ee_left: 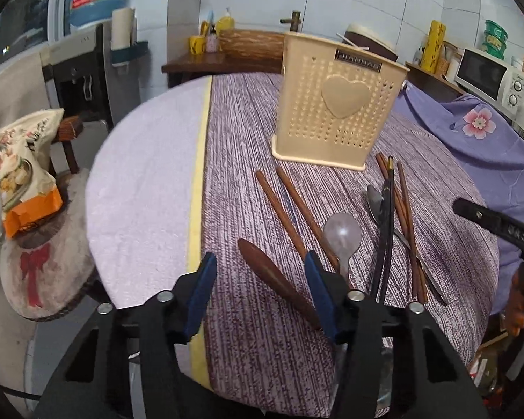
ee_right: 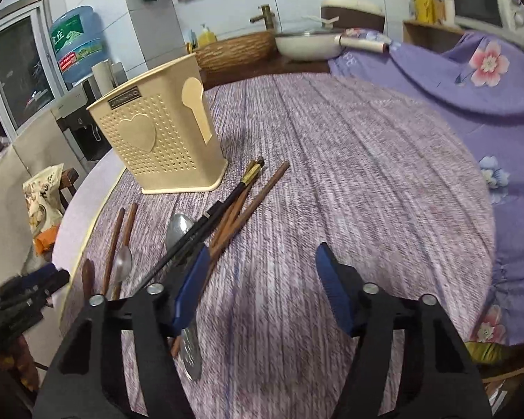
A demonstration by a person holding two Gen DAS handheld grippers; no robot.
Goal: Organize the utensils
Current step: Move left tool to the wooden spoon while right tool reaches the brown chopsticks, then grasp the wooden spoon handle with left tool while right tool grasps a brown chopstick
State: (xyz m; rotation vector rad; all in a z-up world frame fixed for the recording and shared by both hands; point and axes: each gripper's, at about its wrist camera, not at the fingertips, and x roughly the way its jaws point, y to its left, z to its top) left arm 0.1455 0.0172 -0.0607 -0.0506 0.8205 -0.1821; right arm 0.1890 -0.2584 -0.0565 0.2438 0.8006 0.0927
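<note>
So far nothing looks put away: the chopsticks (ee_left: 290,209) and spoons (ee_left: 342,237) lie loose on the bench (ee_left: 255,331), just before the beige holder (ee_left: 335,104). Left claw (ee_left: 262,293) and right claw (ee_right: 258,286) hang part open, grasping nothing.

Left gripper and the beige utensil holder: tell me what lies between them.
In the left wrist view, a dark wooden spoon, two brown chopsticks and a clear plastic spoon lie between the left gripper and the holder.

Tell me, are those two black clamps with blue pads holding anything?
No. The left gripper and right gripper are both open and empty, above the utensils on the purple tablecloth.
</note>
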